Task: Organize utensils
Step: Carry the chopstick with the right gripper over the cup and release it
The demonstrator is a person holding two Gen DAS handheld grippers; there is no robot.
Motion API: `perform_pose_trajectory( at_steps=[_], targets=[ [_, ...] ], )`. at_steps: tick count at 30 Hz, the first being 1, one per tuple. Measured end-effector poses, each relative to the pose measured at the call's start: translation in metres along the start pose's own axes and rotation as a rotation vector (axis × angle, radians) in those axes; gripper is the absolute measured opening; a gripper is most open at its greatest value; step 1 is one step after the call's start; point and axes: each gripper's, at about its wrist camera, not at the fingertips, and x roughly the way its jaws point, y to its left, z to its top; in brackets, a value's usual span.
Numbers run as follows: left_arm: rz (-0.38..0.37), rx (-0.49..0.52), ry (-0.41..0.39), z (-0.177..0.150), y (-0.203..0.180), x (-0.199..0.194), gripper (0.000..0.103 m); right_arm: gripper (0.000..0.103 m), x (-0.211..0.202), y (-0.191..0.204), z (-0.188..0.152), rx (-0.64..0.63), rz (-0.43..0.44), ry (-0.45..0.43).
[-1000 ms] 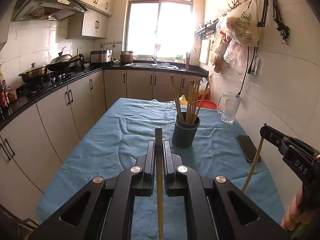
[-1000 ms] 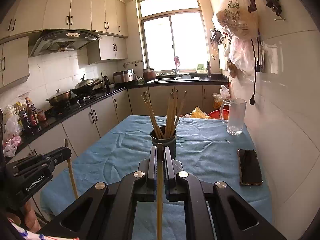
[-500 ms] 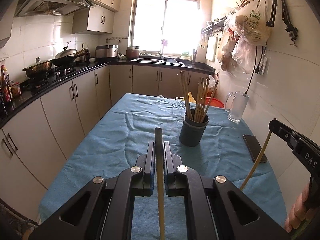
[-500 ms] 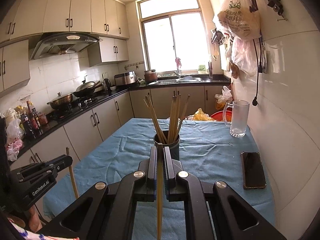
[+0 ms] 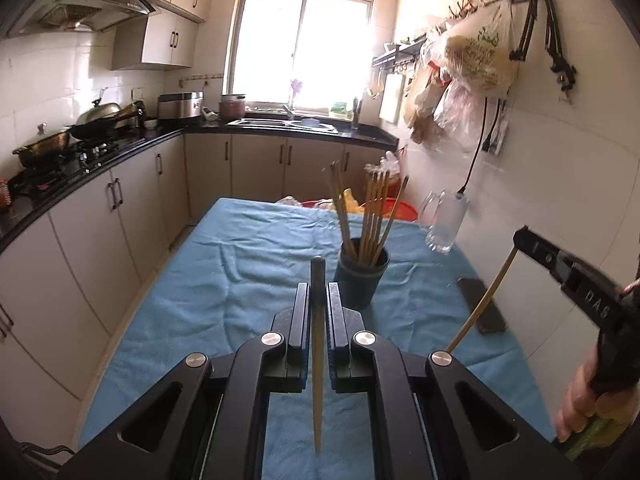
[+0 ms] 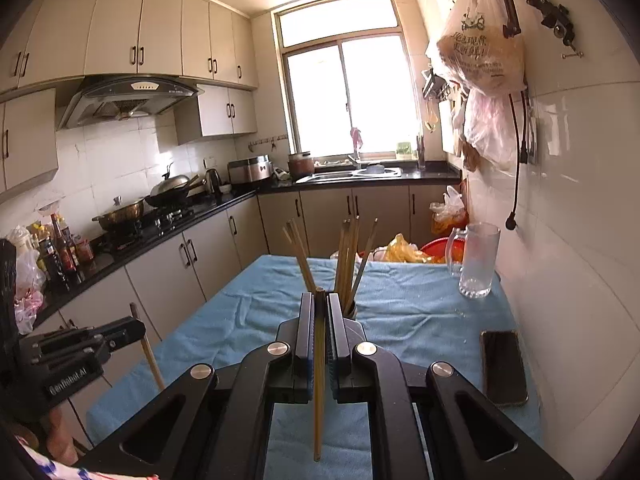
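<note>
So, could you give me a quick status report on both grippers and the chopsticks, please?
Left gripper shut on one chopstick. Right gripper shut on another chopstick. Dark holder ahead on the blue cloth, several chopsticks inside. Nothing in the way.

Left gripper (image 5: 318, 292) is clamped on a single chopstick (image 5: 317, 364) that runs straight down the middle. Just past it on the blue tablecloth (image 5: 248, 280) sits a dark cup (image 5: 362, 280) full of chopsticks. Off to the right, the right gripper (image 5: 520, 240) pinches another chopstick (image 5: 482, 304), with a phone (image 5: 486, 312) and glass mug (image 5: 446, 222) near the wall.
</note>
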Motion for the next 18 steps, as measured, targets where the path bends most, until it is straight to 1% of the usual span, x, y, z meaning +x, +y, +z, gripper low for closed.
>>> perform_pose_trajectory(
  at_steps=[3, 6, 13, 15, 18],
  targets=[
    [-0.048, -0.023, -0.009, 0.017, 0.002, 0.004, 0.006, 0.005, 0.006, -0.004, 0.013, 0.006, -0.002, -0.016],
    [-0.078, -0.031, -0.034, 0.038, -0.001, 0.012, 0.006, 0.005, 0.017, -0.008, 0.028, 0.01, 0.001, -0.026],
    [-0.103, -0.025, -0.089, 0.085, -0.01, 0.042, 0.006, 0.005, 0.057, -0.01, 0.071, 0.023, 0.0, -0.045],
    [-0.112, -0.039, -0.096, 0.1, -0.01, 0.051, 0.006, 0.005, 0.07, -0.012, 0.086, 0.035, 0.001, -0.056],
    [-0.153, -0.077, -0.095, 0.123, -0.007, 0.064, 0.006, 0.005, 0.086, -0.015, 0.106, 0.05, 0.006, -0.071]
  ],
)
